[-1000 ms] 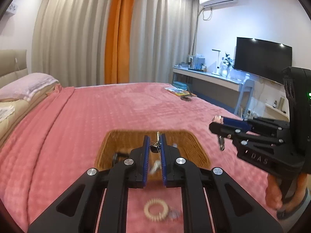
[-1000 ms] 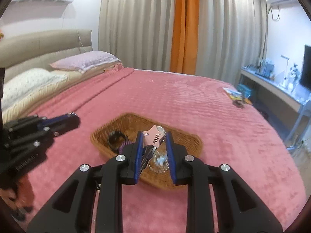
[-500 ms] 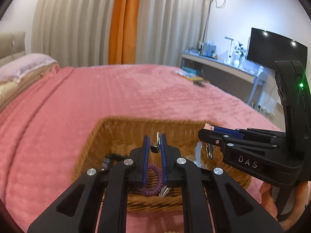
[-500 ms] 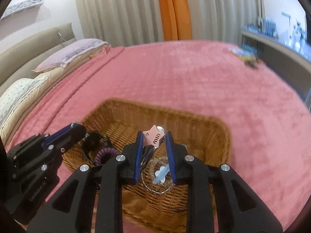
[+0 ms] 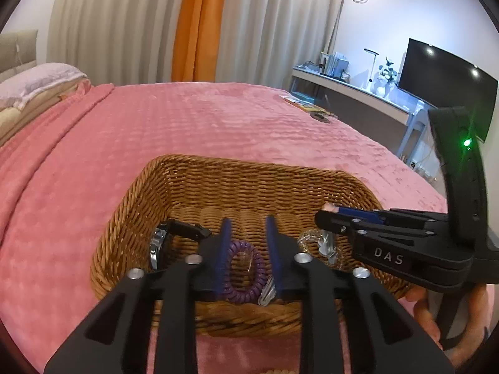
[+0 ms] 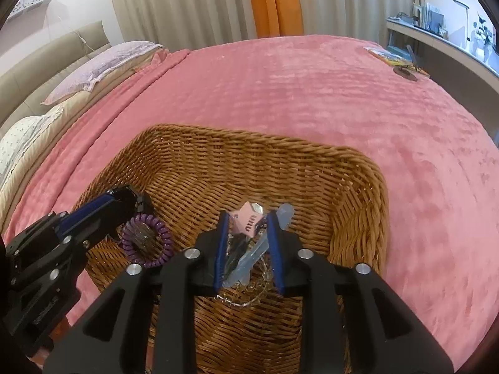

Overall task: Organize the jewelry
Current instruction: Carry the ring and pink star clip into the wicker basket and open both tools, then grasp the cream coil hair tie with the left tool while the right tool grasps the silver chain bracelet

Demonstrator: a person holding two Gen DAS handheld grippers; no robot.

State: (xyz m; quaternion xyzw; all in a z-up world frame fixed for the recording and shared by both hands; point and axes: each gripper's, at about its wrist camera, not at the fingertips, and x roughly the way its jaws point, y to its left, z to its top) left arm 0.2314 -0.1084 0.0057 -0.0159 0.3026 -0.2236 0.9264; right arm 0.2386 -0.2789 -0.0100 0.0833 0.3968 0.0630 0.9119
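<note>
A wicker basket [image 5: 249,184] [image 6: 352,187] sits on the pink bed. My left gripper [image 5: 248,227] is open over it, above a purple coil bracelet [image 5: 246,272] [image 6: 146,237]; a small silver piece [image 5: 266,296] lies by its right finger. A black watch [image 5: 162,243] lies at the basket's left. My right gripper [image 6: 246,221] [image 5: 327,215] hangs over the basket with its jaws parted around a pink clip [image 6: 248,219]. A pale blue clip [image 6: 255,249] and a clear chain [image 6: 246,293] lie under it.
The pink bedspread [image 5: 202,118] spreads all around the basket. Pillows [image 6: 103,62] and a headboard lie at the far left. A book and dark small objects [image 5: 312,109] lie near the far right bed edge. A desk and TV [image 5: 446,84] stand beyond.
Both grippers moved forward and down over the basket. My left gripper opened and the small dark piece it held is gone from its fingers. My right gripper's jaws widened around the pink clip.
</note>
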